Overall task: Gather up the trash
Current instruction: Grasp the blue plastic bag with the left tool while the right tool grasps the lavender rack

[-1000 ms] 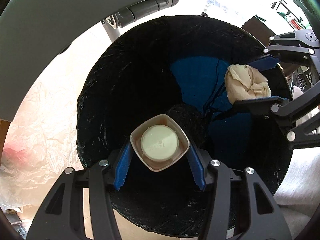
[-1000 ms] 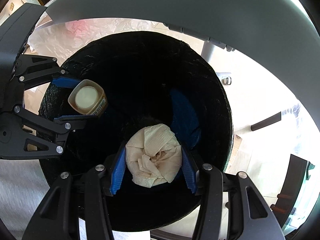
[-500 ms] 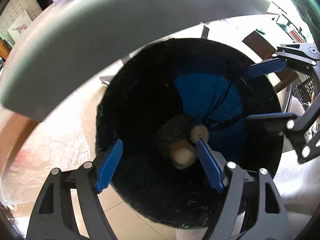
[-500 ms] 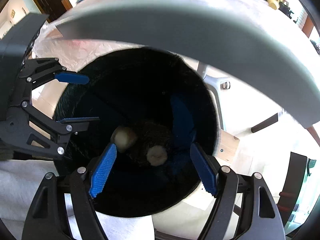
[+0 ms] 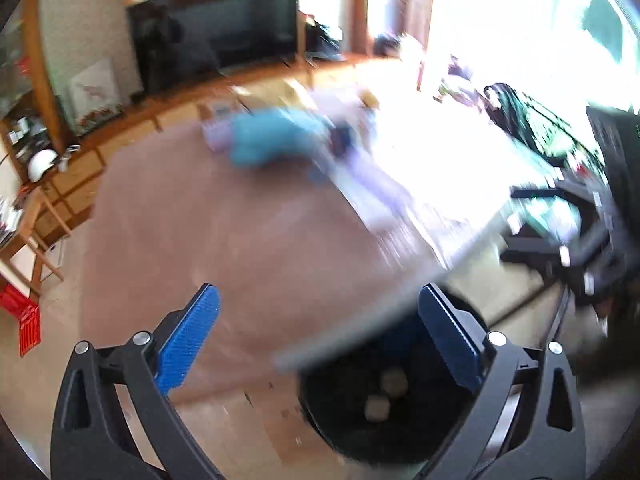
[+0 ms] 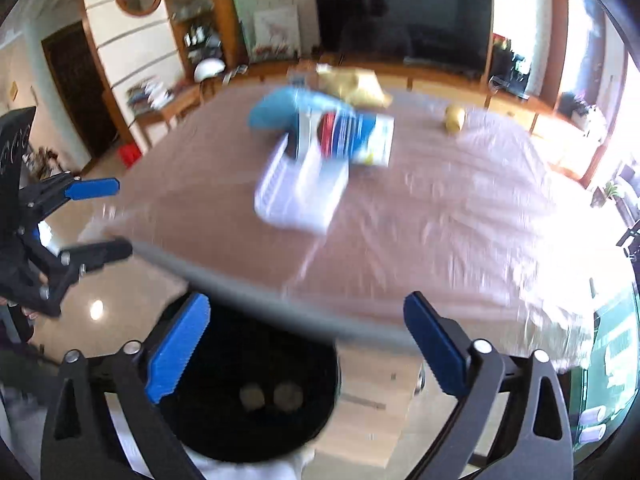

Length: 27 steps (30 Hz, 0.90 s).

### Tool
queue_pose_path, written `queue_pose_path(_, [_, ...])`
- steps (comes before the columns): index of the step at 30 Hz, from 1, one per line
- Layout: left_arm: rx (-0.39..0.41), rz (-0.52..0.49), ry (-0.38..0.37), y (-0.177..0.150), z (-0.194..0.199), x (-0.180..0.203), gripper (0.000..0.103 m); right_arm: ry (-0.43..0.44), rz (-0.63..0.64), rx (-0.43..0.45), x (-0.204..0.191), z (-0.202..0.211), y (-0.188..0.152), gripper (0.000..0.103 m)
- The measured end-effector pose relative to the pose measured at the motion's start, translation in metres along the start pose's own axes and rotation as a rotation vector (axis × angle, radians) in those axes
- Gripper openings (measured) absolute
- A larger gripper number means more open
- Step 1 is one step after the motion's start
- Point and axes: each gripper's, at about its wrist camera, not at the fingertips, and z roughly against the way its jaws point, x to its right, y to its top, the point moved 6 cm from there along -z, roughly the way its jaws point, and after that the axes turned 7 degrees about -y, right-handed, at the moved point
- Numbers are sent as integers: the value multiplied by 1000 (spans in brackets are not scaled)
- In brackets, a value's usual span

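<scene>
Both the left gripper (image 5: 316, 340) and right gripper (image 6: 306, 346) have just been opening and now stand empty, two pale pieces of trash (image 6: 272, 397) lying in the black-lined round bin (image 6: 224, 432); next, likely reaching for the blue-and-white packaging (image 6: 352, 136) on the plastic-covered brown table (image 6: 440, 216).

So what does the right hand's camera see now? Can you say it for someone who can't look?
The right gripper is open and empty above a black trash bin with two pale lumps at its bottom. Beyond it, a plastic-covered table holds a clear container, a blue thing and other blurred clutter. The left gripper, also open, shows at the left edge.
</scene>
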Motion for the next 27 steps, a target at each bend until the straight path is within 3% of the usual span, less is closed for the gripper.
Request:
queue_pose_path(6, [40,110,43,58,-22,-40,100,-31,31,33,-22,-27,39,97])
queue_pose_path(10, [9,49,69,89,-56,-52,100,-47,72,26,-42,-42,53,97])
queue_pose_path(12, [2,-76,86,104,-67,-51,100,-63,92,14,-46,-52,58,97])
queue_pose_path(20, [-184,-557,124,124,-133,-28,100,-66,96,-15,-48,-72,62,97])
queue_pose_path(24, [-220,-662,104,124,-159,-22,100,-52,36,-28,-44,-85,69,97])
queue_pose_path(27, [-234,-695,79,126,-172,-19,100,-32,-25,-39,-38,-94,73,91])
